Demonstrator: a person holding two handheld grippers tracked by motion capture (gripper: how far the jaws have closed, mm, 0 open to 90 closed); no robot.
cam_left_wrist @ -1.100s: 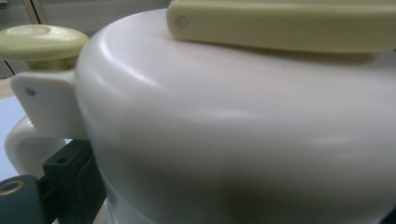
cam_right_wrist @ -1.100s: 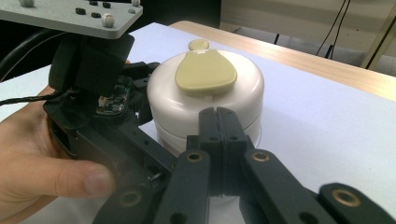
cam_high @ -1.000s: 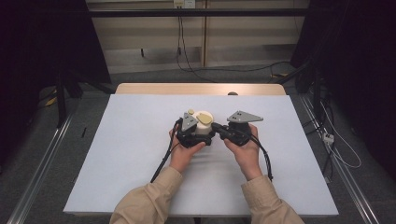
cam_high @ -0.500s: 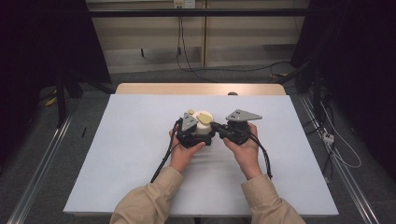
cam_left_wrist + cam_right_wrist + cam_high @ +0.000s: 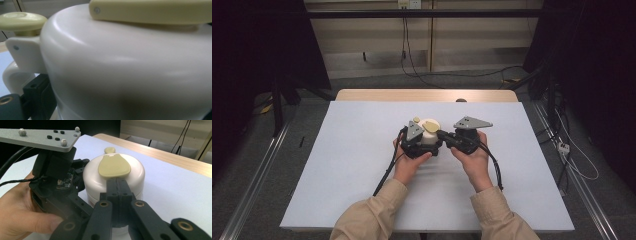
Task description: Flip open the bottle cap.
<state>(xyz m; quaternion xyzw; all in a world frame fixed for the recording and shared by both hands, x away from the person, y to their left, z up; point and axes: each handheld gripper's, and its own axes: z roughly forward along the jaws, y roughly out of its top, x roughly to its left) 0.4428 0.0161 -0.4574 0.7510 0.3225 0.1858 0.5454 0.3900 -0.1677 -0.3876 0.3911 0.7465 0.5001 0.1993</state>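
Note:
A round white container [image 5: 430, 135] with a pale yellow lid flap [image 5: 431, 125] and a small yellow knob [image 5: 416, 119] stands mid-table. My left gripper [image 5: 422, 146] hugs its near left side, jaws set around the body; in the left gripper view the container [image 5: 125, 70] looms very close, one black finger [image 5: 37, 92] against its side below the knob [image 5: 21, 21]. My right gripper [image 5: 117, 182] is shut, its joined tips resting at the near edge of the flap [image 5: 113, 166] on the container [image 5: 136, 173]. It comes in from the right [image 5: 441, 134].
A white sheet [image 5: 337, 165] covers the table, with a wooden strip [image 5: 412, 95] along the far edge. Black cables trail from both grippers toward the person. Dark stands and floor cables lie beyond the table.

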